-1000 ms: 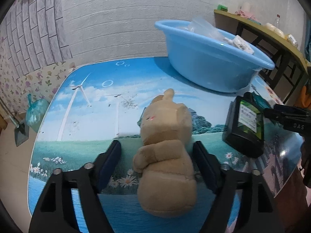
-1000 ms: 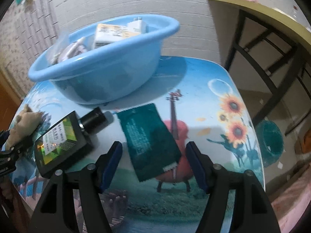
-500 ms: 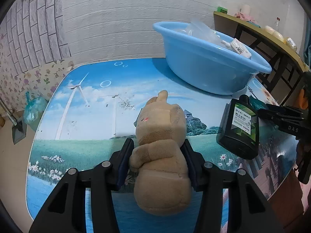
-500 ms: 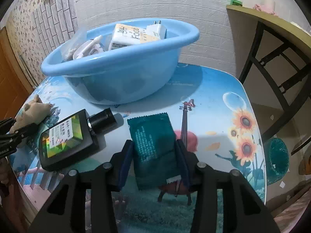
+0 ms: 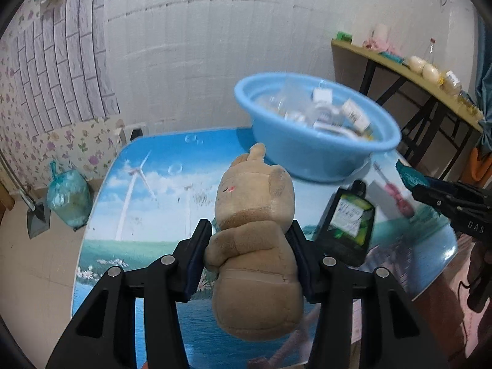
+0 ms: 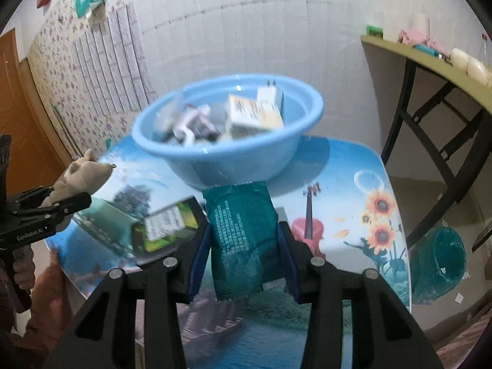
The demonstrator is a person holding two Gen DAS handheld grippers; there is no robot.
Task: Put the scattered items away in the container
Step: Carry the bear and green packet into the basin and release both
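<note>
A low table (image 5: 129, 203) with a glossy printed top of blue sky, wind turbines, sunflowers and a violin fills both views, set against a white textured wall. At its far side stands the round light-blue plastic basin (image 5: 310, 156), the container for the tidy-up, already holding several blurred items, among them a cream carton (image 6: 253, 113) and a white plug (image 6: 270, 92). The left gripper (image 5: 250, 246) has its 2 blue-padded jaws clenched on the waist of a tan plush bear (image 5: 255, 240), which hangs upright and clear of the tabletop, its head toward the basin; seen from the right wrist camera, the bear (image 6: 81, 175) sticks out beyond the black fingers at the left edge. The right gripper (image 6: 244, 247) grasps a dark teal foil sachet (image 6: 241, 233) by its 2 long edges, the packet lifted off the table with its crimped top end pointing at the basin. From the left wrist camera only the tip of the sachet (image 5: 410, 175) shows, beyond the right gripper's black frame. Between the 2 tools, a flat black bottle with a green-and-white label (image 5: 349, 224) lies on the tabletop, its cap toward the basin. A tied teal plastic bag (image 5: 69, 198) sits on the floor left of the table.
</note>
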